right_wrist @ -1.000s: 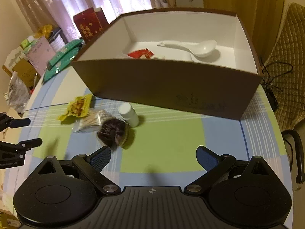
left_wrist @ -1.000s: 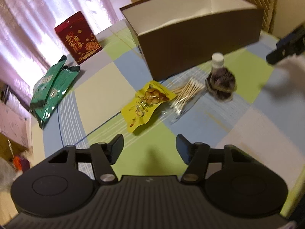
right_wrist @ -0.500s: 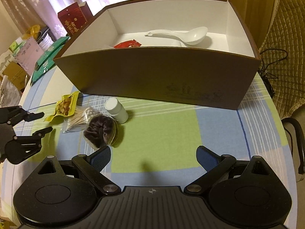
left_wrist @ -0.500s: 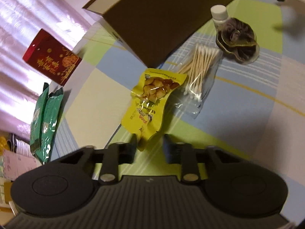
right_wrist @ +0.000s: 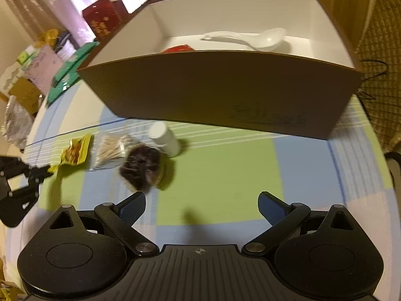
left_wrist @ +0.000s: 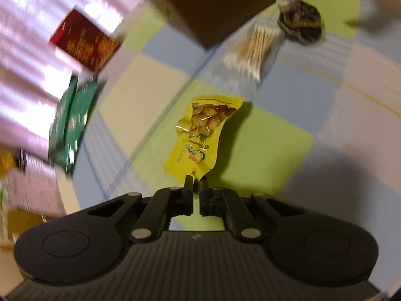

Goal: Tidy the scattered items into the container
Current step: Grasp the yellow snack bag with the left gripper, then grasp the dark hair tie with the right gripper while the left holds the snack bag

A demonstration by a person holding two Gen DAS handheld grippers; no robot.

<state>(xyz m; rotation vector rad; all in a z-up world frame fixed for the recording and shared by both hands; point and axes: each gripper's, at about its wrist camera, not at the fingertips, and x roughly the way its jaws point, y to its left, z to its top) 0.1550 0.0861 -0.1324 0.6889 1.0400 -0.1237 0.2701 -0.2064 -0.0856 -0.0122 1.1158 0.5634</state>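
Black plastic left gripper: angled down toward the checked tablecloth of green, blue and cream squares; jaws just drawn together, pinched tight on the near bottom corner of the yellow foil snack pouch. Pouch with clear window showing golden nuts, small red and white print below, too blurred to read; far end resting on the cloth, well short of the container. Seen from the right wrist at the left edge, clamped on the same pouch.

Black plastic right gripper: pitched down over a green square, blue-padded jaws spread wide, nothing between them.

Brown cardboard box with white interior: standing at the back of the table; faint dark printing on the near wall, not legible. Inside: white ceramic soup spoon; red packet, only its top edge visible.

Clear bag of wooden cotton swabs: just beside the pouch, in front of the box.

Dark brown fabric scrunchie: touching the swab bag.

White plastic bottle with white cap: lying on its side, against the scrunchie.

Red carton with gold characters: left of the box; characters blurred, unreadable.

Green foil packets: near the table's left edge; print unreadable.
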